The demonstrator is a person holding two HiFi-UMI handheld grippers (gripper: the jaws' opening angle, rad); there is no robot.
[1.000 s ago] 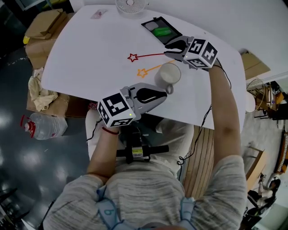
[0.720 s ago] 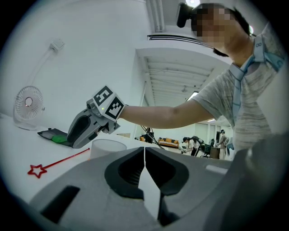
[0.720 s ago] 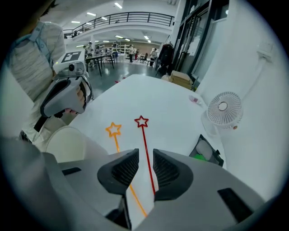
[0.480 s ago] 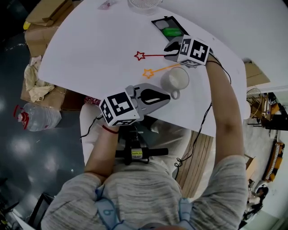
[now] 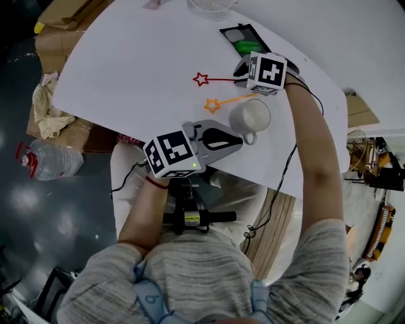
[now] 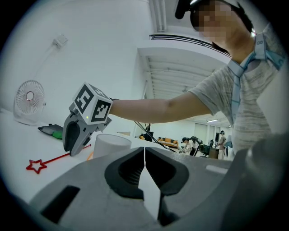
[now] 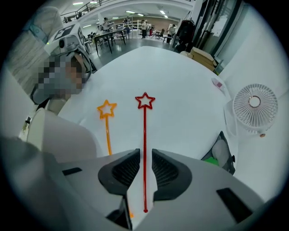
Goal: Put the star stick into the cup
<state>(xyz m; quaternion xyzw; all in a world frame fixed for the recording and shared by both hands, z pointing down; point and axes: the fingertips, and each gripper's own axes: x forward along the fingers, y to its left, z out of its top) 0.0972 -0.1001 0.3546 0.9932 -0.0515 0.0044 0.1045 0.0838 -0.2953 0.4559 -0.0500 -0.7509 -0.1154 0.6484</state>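
A red star stick (image 5: 218, 80) lies flat on the white table (image 5: 139, 69), its star to the left. My right gripper (image 5: 239, 74) is low over the stick's plain end. In the right gripper view the red stick (image 7: 145, 135) runs through the narrow gap between the open jaws of the right gripper (image 7: 144, 154) without being pinched. An orange star stick (image 5: 229, 100) lies beside it, touching the white cup (image 5: 250, 117). My left gripper (image 5: 239, 140) hovers at the near table edge just short of the cup, shut and empty (image 6: 144, 151).
A black tray (image 5: 243, 39) with a green item sits behind the right gripper, and a small white fan (image 5: 212, 5) stands at the far edge. Cardboard boxes (image 5: 60, 16) and a water jug (image 5: 47, 161) are on the floor left of the table.
My right gripper has moved left, closer over the red stick's end, so its jaws now straddle it. The left gripper has stayed near the cup. The head view has shifted slightly.
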